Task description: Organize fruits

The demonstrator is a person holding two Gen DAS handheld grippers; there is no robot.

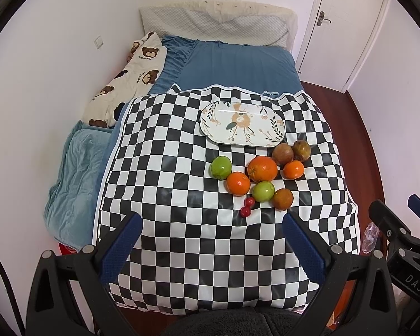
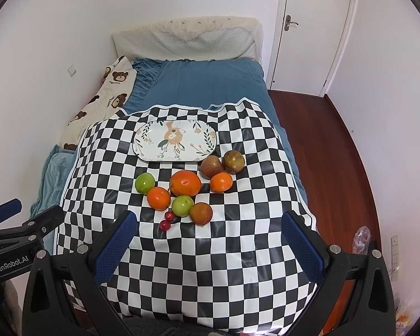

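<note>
Glossy black-and-white checks cover the cloth (image 1: 182,252) on which we see the fruit lying, clustered right of centre in the left wrist view and near mid-frame in the right one. A large orange (image 1: 262,168) sits in the middle, with two smaller oranges (image 1: 238,183) (image 1: 293,169) either side, two green apples (image 1: 221,167) (image 1: 263,191), three dull reddish-brown fruits (image 1: 282,153) (image 1: 301,150) (image 1: 282,199) and a pair of small red cherries (image 1: 247,206) at the near edge of the cluster. Just above them lies an oblong floral plate (image 1: 271,128), bare of fruit. We hold the left gripper (image 1: 212,218) low in the frame, its blue-padded fingers (image 1: 120,252) spread wide and gripping nothing; the right gripper (image 2: 208,218) is likewise released, hanging short of the cherries. The left view catches the right gripper at its right edge, while the right view shows the left gripper at its left edge, bearing a printed label. The right view also reveals more of the red wood floor (image 2: 322,154) and door (image 2: 313,28) at upper right.
</note>
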